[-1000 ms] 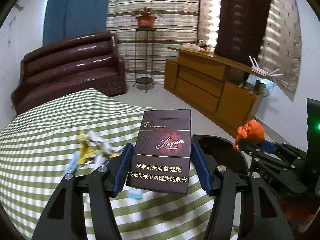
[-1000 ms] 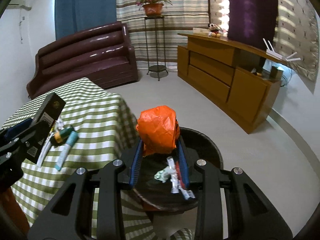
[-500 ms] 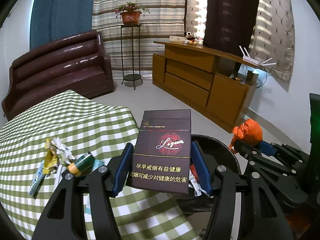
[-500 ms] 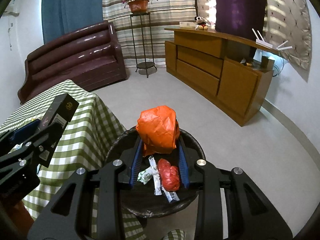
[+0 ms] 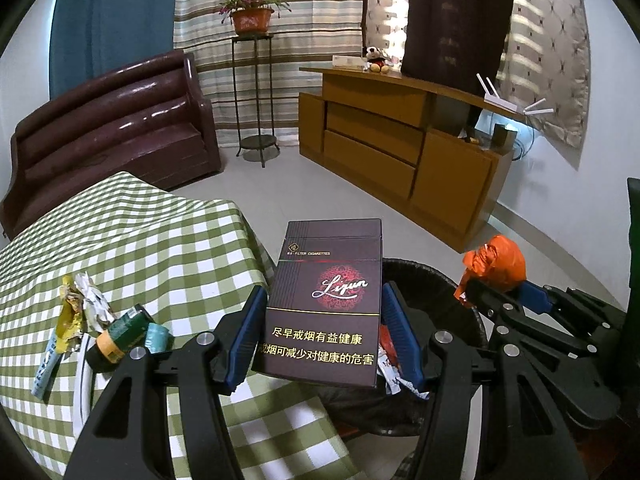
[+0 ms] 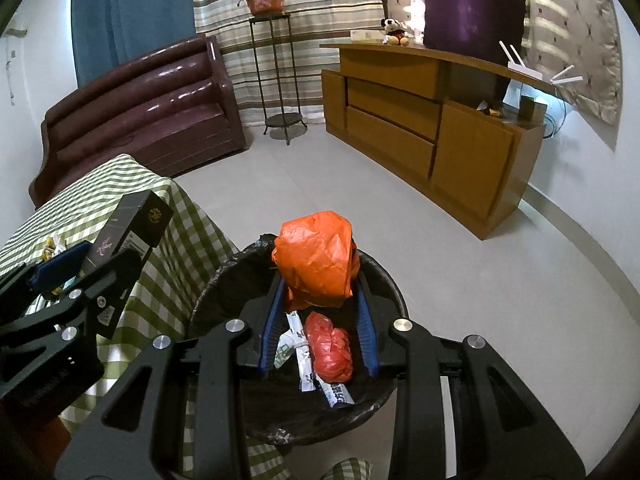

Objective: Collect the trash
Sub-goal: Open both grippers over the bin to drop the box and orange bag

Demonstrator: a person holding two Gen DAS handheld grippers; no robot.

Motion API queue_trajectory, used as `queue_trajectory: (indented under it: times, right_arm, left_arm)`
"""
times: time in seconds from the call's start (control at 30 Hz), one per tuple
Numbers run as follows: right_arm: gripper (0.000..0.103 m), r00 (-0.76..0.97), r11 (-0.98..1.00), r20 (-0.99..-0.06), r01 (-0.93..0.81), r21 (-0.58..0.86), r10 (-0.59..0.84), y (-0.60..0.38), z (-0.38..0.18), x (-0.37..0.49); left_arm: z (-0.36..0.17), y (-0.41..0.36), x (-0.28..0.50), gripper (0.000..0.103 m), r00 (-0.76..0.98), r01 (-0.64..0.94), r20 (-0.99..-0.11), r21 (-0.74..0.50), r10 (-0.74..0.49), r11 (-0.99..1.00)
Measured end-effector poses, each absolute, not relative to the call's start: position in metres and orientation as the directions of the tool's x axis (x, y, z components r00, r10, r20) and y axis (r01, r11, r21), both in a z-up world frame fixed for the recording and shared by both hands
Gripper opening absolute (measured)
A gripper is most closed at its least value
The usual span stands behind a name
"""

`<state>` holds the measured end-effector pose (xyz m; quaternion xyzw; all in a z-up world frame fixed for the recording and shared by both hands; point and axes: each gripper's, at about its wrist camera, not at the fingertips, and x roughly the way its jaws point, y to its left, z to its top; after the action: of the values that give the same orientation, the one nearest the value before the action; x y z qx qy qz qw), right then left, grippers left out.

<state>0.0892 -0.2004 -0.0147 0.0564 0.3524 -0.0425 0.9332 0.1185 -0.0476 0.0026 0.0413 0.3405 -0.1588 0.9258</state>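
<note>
Right gripper (image 6: 318,320) clamped on a crumpled orange plastic bag (image 6: 316,260), poised right over the black-lined trash bin (image 6: 384,276), where a red wad and wrappers already lie. Left gripper (image 5: 324,332) pinches a dark cigarette pack (image 5: 326,304) upright at the table's near right corner, beside the bin (not yet over it, I'd judge). Farther left on the green checked tablecloth (image 5: 160,240), wrappers (image 5: 74,308) and a small green bottle (image 5: 120,336) wait to be collected.
</note>
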Motion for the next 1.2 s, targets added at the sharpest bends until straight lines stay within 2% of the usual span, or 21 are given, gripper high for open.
queue_trajectory:
  times: [0.47,0.57,1.2]
  right_arm:
    - [0.034,0.728,0.986,-0.685,0.141,0.09,-0.041,-0.213,-0.026,0.097]
    - [0.04,0.721,0.985,-0.692,0.146,0.093,-0.041,-0.214,-0.029,0.099]
    - [0.042,0.742,0.985,-0.668,0.145,0.09,-0.048,-0.208,-0.014,0.092]
  left_arm:
    - [-0.008,-0.061,0.13,0.059,0.685,0.339,-0.678,-0.027,-0.266,0.94]
    - [-0.009,-0.062,0.131,0.064,0.678,0.336,-0.687,-0.026,-0.261,0.941]
    - [0.01,-0.039,0.112,0.065,0.711,0.298,-0.657,-0.039,-0.249,0.954]
